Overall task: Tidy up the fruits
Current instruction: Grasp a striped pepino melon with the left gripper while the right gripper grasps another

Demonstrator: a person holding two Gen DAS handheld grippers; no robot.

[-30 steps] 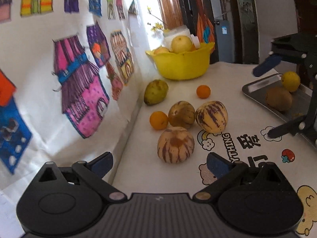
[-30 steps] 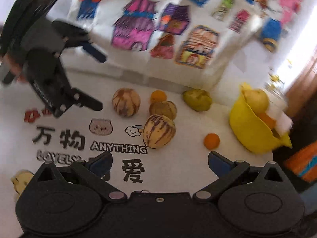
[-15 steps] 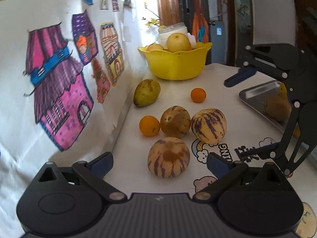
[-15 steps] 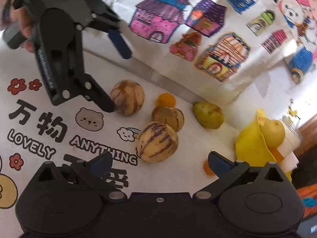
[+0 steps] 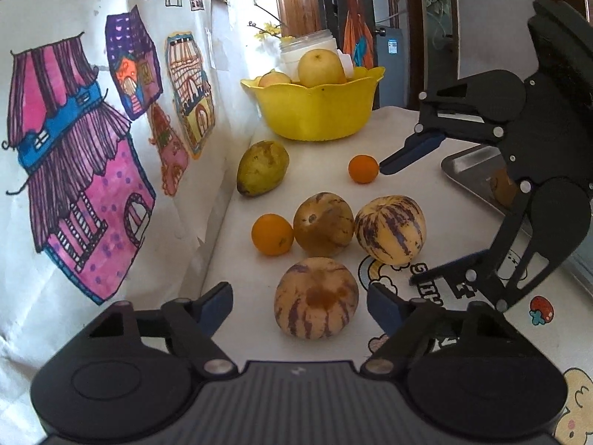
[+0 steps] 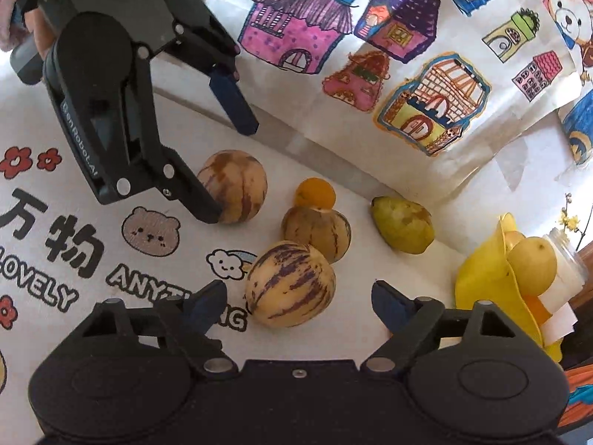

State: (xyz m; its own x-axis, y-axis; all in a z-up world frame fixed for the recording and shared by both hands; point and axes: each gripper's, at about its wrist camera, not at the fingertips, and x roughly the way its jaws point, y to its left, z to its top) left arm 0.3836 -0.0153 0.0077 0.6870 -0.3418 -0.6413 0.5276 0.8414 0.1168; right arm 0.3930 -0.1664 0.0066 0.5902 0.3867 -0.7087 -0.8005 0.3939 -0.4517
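Three striped melons lie on the tablecloth. My left gripper [image 5: 300, 302] is open, its fingers on either side of the nearest striped melon [image 5: 316, 298]; the same melon shows in the right wrist view [image 6: 235, 185]. My right gripper [image 6: 298, 302] is open around the purple-striped melon [image 6: 291, 283], which also shows in the left wrist view [image 5: 390, 234]. A brownish melon [image 5: 323, 223], two oranges [image 5: 272, 234] [image 5: 363, 168] and a green pear [image 5: 262, 167] lie nearby. The right gripper appears in the left wrist view [image 5: 398, 218], the left gripper in the right wrist view [image 6: 228, 174].
A yellow bowl [image 5: 315, 111] with pears stands at the table's far end, a white jar [image 5: 307, 46] behind it. A metal tray [image 5: 478, 174] with a brown fruit sits at the right. A painted cloth wall [image 5: 92, 129] runs along the left side.
Both grippers have moved closer to the fruit cluster. The left now straddles the nearest striped melon, and the right has closed in on the purple-striped melon.
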